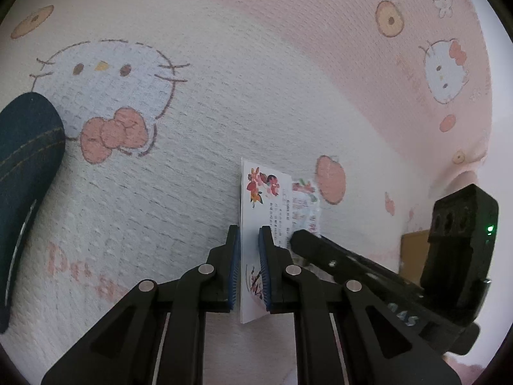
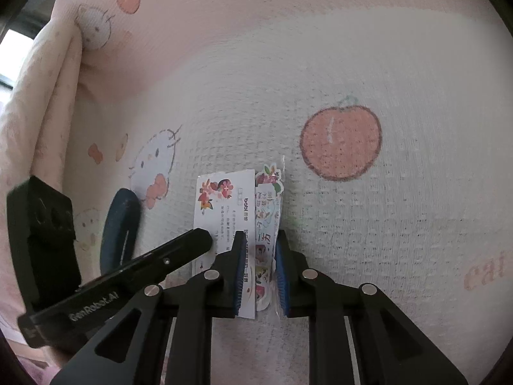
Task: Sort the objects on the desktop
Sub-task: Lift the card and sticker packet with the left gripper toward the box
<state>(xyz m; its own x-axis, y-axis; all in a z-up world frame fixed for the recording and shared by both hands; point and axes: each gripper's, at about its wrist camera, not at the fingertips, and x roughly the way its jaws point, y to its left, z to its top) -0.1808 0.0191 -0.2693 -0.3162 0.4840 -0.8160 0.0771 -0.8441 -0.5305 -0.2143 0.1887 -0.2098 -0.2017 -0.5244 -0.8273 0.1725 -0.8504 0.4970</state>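
A white card with flower print [image 1: 256,199] lies on the pink cartoon-print cloth, with a clear packet of stickers [image 1: 304,202] beside it on the right. My left gripper [image 1: 249,234] straddles the card's left part, jaws a little apart, pads on either side. In the right wrist view my right gripper [image 2: 260,240] straddles the sticker packet [image 2: 267,211], jaws apart, next to the card [image 2: 224,199]. Whether either gripper presses its item I cannot tell. Each gripper shows in the other's view.
A dark blue denim hair clip [image 1: 22,173] lies at the left, also in the right wrist view [image 2: 120,227]. The cloth [image 1: 224,96] covers the whole surface and folds up at the far edge [image 2: 54,102]. A brown object [image 1: 413,250] sits behind the right gripper.
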